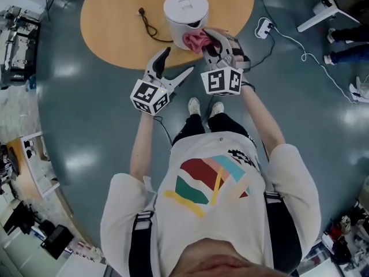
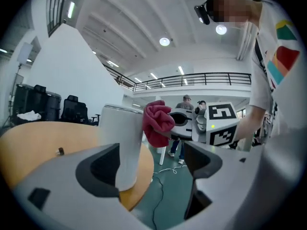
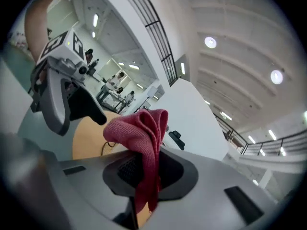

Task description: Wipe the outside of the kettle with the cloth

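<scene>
1. Fingers on the right gripper point(image 3: 146, 176) are pressed onto the cloth point(image 3: 141, 133), which bunches up above them and hangs down below.
2. On the left gripper point(image 2: 153, 164) they are spread wide and hold nothing; the kettle point(image 2: 122, 138) shows beyond them, untouched.
3. From the head view, the kettle point(image 1: 184, 7) stands on the table point(image 1: 115, 33) close to the edge. The cloth point(image 1: 196, 39) is at the kettle's near side, high up, and looks to be touching the wall (the left gripper view shows no gap there).
4. I judge the wiping step to be in hand, probably early, since only one patch of the kettle's near side is covered.
5. The next move calls for dragging the cloth down or round the kettle with steady pressure. The left gripper point(image 1: 176, 63), just left of the kettle's near side, could steady the body so it does not slide.
6. A cord point(image 1: 149, 25) lies on the table left of the kettle and could snag a sweep that way. A power strip point(image 1: 264, 26) sits on the floor to the kettle's right, well apart.
</scene>
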The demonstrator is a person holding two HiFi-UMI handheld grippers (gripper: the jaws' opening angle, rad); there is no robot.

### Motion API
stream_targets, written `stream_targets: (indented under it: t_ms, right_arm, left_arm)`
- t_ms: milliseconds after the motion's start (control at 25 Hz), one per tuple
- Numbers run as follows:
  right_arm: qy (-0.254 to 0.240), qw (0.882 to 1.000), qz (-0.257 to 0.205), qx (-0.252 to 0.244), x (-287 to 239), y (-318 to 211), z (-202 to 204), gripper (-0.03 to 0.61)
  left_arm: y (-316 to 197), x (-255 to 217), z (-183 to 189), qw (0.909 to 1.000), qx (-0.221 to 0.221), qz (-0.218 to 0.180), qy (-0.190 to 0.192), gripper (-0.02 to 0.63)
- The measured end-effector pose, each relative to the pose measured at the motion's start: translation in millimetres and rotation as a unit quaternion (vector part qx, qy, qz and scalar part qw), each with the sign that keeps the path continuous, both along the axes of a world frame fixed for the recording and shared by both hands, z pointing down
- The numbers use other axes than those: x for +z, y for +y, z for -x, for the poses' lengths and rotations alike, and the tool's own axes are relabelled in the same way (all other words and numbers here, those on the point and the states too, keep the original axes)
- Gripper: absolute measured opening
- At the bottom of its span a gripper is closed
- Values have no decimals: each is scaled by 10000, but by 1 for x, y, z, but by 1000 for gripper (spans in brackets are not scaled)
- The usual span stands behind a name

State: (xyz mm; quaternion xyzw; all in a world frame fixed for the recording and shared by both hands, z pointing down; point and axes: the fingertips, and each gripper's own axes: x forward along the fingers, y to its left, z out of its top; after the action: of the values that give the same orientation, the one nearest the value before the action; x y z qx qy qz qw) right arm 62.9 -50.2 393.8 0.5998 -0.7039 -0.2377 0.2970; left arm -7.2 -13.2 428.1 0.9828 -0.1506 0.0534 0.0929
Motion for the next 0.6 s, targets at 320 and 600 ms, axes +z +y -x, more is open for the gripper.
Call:
stream_targets:
  t_ms: [320, 600]
  right_arm:
    - [1712, 9842, -452, -58, 12, 0, -19, 48]
    - [2076, 9780, -65, -175, 67, -6, 16, 48]
  left_arm:
    - [35, 29, 19, 9950, -996, 116, -38, 446]
    - [91, 73, 83, 9841, -1719, 386, -241, 446]
